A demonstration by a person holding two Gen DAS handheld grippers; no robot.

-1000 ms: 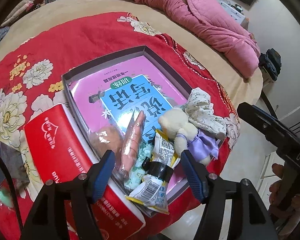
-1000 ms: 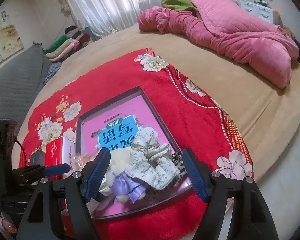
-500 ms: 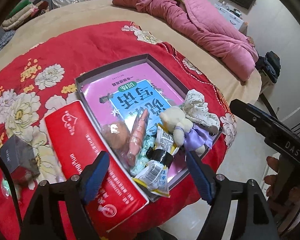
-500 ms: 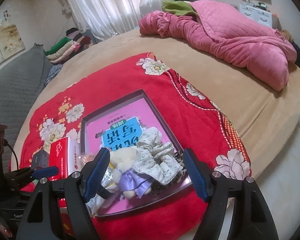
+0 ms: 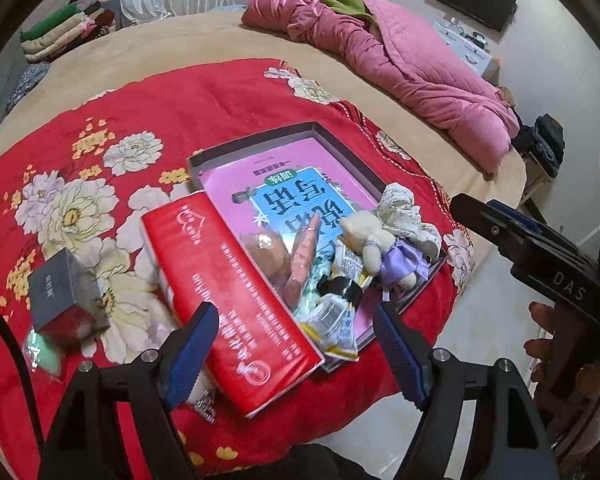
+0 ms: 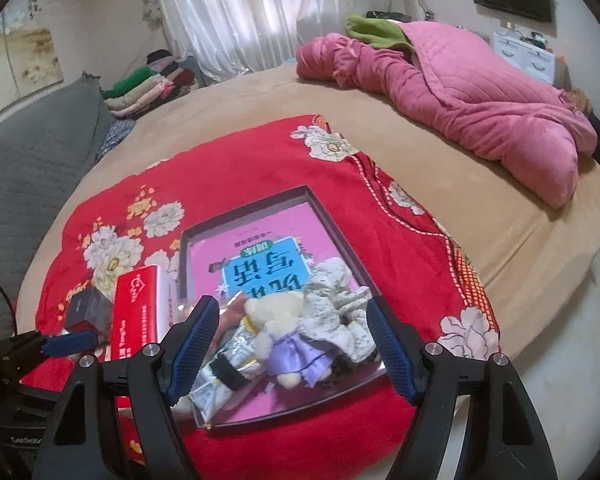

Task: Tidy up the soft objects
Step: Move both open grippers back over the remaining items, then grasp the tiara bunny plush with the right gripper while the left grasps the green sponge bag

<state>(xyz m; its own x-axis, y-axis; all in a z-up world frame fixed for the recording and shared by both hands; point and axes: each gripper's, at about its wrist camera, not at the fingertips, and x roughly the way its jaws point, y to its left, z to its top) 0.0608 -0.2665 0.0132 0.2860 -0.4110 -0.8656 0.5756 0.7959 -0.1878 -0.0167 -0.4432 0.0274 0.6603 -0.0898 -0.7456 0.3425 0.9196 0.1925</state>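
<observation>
Both claws hang empty above the bed: the left gripper (image 5: 296, 344) has just been spreading its jaws and now stands wide with nothing between the pads, and the right gripper (image 6: 292, 346) is likewise wide apart and holds nothing. All the soft things lie heaped at the near end of the shallow grey box (image 5: 260, 142), ahead of and below both claws, on top of one pink workbook (image 6: 260, 248). Counted there: one cream plush bear in a purple skirt (image 6: 278, 328), one floral scrunchie (image 6: 334, 300), one long orange-pink soft toy (image 5: 302, 256) whose long axis runs away from the left claw along the box, one brownish round piece (image 5: 266, 250) beside it, and one crinkled snack packet (image 5: 334, 320). Outside the box sit one red tissue pack (image 5: 228, 292) touching its left wall and one small dark box (image 5: 60, 296) further left on the red floral blanket (image 5: 180, 104). By position the bear and scrunchie look nearer the right claw, the long toy nearer the left
</observation>
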